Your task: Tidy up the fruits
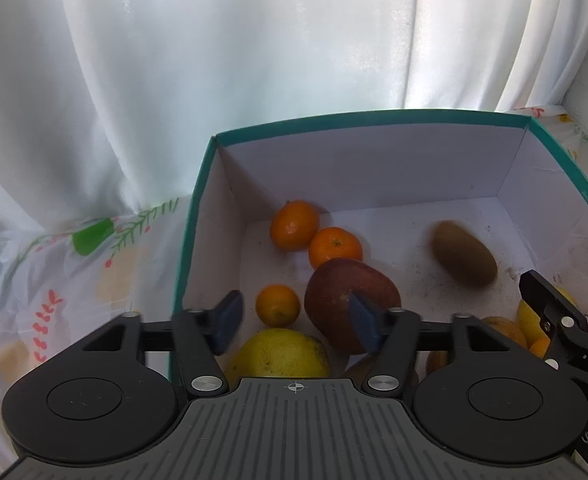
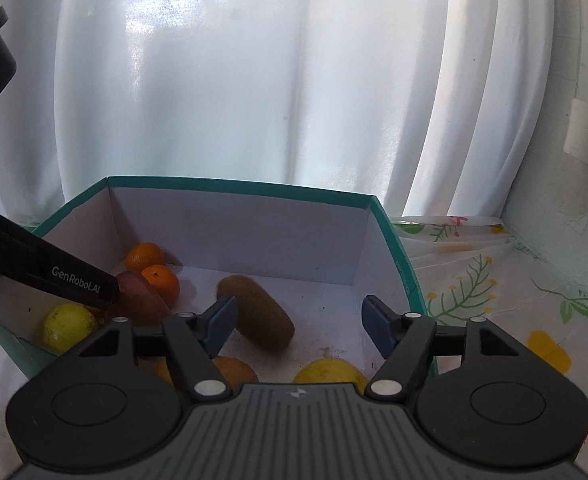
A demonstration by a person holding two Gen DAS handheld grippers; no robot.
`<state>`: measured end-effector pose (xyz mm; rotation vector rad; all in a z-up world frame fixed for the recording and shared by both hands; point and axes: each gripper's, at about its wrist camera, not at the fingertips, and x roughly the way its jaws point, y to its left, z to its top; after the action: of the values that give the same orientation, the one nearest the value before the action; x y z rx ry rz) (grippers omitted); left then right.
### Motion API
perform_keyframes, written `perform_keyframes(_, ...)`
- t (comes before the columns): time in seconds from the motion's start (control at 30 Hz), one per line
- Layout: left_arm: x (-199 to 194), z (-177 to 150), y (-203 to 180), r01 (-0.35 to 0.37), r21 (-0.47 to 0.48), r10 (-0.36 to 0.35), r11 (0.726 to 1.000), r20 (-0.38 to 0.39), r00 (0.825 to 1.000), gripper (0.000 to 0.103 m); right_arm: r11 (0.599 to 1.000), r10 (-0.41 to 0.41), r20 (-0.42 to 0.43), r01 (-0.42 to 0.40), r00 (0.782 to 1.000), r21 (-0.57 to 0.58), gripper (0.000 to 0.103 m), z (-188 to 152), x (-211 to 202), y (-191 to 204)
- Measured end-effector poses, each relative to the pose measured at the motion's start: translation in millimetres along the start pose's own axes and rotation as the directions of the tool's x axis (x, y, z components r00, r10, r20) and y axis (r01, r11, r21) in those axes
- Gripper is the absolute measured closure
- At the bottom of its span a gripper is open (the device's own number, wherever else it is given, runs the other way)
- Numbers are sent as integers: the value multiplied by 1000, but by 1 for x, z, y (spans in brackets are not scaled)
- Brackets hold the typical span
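Apparently I am between picks: both my left gripper (image 1: 294, 320) and right gripper (image 2: 298, 326) hover wide open, empty, over the teal-rimmed white cardboard box (image 1: 374, 118). Next, close on the fuzzy brown kiwi (image 2: 255, 312) mid-floor; small orange tangerines (image 1: 294, 225) sit toward the far-left corner.

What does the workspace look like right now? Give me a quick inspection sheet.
Surface: floral tablecloth under the box.
Job's things: teal-rimmed box holding three mandarins, a red apple, a kiwi that looks blurred, and yellow citrus fruits.
Clutter: nothing seen.
Grippers: left gripper open over the fruit near the box's left wall, holding nothing; right gripper open above the box, holding nothing.
Cables: nothing seen.
Surroundings: white curtain behind; pale wall at right.
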<state>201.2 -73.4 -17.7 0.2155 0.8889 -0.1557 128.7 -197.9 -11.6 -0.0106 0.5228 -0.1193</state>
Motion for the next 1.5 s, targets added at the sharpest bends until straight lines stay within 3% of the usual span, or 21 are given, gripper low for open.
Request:
perform_keyframes(0.2,-12,-1,-1,-10,12,10,1000,36,999,10,999,-14,18,14,1000,41,1,2,-15,-8)
perform_keyframes(0.53,-47,-17,-2,-6,65,4,998,21,1000,7,995,-9,-44,13,999,100,0,-14,-52,-21)
perform_keyframes(0.63,-62,-29,-6,-17,87,16,996,18,1000,7,988,23,-133,-2,991,157,0,-15,-59,-23)
perform_keyframes(0.8,-92,-41,-4,-38,76,33,996,64,997,7,987,-10,-211,44,977,156,0,-17,-82,-21)
perform_keyframes(0.9,-112,-48,1,-32,59,26,998,89,996,7,992,4,-285,31,958,119,0,-19,-92,-19)
perform_keyframes(1.0,-126,-54,4,-34,43,29,998,95,995,6,995,47,-409,-9,911,94,0,-23,-91,-14)
perform_keyframes(1.13,-133,-65,-1,-74,74,69,994,75,995,4,994,44,-466,8,884,109,0,-20,-96,-14)
perform_keyframes(1.27,-127,-70,-6,-74,123,80,990,-43,996,3,995,28,-491,22,870,96,0,-9,-102,-13)
perform_keyframes(1.37,-127,-75,-7,-40,110,51,993,-94,994,3,998,-1,-501,36,865,60,0,-2,-104,-11)
perform_keyframes(1.5,-120,-74,-9,-32,104,51,994,-181,982,3,999,16,-543,14,839,50,0,7,-99,-12)
